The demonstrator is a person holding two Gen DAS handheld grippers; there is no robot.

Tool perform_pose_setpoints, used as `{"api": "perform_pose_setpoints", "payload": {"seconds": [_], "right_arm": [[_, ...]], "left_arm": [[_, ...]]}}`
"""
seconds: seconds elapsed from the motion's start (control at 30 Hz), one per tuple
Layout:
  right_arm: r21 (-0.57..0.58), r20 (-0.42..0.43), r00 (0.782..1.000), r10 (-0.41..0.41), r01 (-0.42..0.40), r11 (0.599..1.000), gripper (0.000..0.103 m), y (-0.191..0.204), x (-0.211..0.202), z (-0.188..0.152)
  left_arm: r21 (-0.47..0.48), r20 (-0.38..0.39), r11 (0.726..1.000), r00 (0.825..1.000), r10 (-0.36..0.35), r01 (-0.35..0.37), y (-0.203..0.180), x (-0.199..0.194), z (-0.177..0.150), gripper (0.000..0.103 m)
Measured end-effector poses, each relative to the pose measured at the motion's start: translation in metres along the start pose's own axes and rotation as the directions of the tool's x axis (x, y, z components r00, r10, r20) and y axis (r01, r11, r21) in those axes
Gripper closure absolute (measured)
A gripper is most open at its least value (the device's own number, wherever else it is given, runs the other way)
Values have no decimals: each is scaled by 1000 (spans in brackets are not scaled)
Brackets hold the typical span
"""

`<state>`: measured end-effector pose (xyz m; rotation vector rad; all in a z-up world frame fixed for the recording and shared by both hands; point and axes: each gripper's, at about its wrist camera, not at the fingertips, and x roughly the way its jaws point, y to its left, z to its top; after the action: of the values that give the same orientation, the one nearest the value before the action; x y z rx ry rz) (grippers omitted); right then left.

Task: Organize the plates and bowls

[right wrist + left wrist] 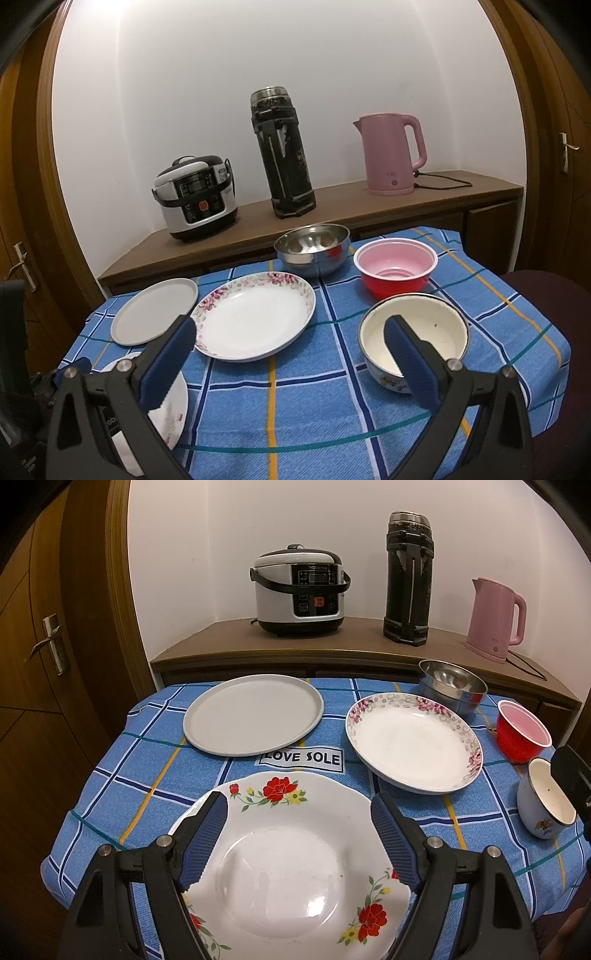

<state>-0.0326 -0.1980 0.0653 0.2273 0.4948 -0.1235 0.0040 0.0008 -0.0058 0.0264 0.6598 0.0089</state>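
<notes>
Looked like nothing sorted yet, honestly: three plates spread over the left and middle of the desk (306, 398), three bowls bunched on the right, probably laid out loose so each could be reached without bumping a neighbour. Going from the left: left claw (298, 812) hung wide open right over the red-flower plate (288, 871), blue pads straddling the plate's middle, not gripping anything, rim nearest the camera. Seemed lined up for that plate as first pick, though contact couldn't be told for sure. Beyond it, grey plate (253, 714) at far left, then the pink-rimmed plate (413, 740) just to its right, close but apart. Over to the bowls: steel bowl (313, 249) at the back, red bowl (395, 267) just beside it, cream enamel bowl (413, 338) nearest. Right claw (290, 332) also spread open and empty, left pad sitting near the pink-rimmed plate's edge, right pad (410, 365) in front of the enamel bowl's rim. So plates ahead-left, bowl ahead-right. Rice cooker (195, 197), flask (282, 155) and pink kettle (391, 155) parked on the shelf behind, out of the way.
</notes>
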Motion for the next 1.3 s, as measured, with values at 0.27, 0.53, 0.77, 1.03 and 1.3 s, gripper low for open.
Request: {"api": "perform_pose_setpoints", "payload": {"seconds": [0.27, 0.53, 0.77, 1.03, 1.3], "right_arm": [[-1, 3, 1000, 5, -5, 1000, 0, 1, 0, 0], [-9, -3, 1000, 17, -17, 1000, 0, 3, 1, -2], [-19, 0, 1000, 31, -31, 999, 0, 4, -1, -3], [-24, -2, 999, 48, -48, 999, 0, 7, -2, -4], [-59, -26, 996, 86, -87, 994, 0, 16, 0, -8]], "left_arm": [[1, -1, 1000, 1000, 4, -4, 1, 0, 0, 21], [-4, -5, 1000, 1000, 17, -17, 7, -1, 0, 21], [-9, -5, 1000, 1000, 25, -25, 9, -1, 1, 21], [-12, -6, 999, 999, 36, -36, 13, -2, 1, 21], [-15, -17, 999, 999, 41, -42, 28, -3, 0, 21]]}}
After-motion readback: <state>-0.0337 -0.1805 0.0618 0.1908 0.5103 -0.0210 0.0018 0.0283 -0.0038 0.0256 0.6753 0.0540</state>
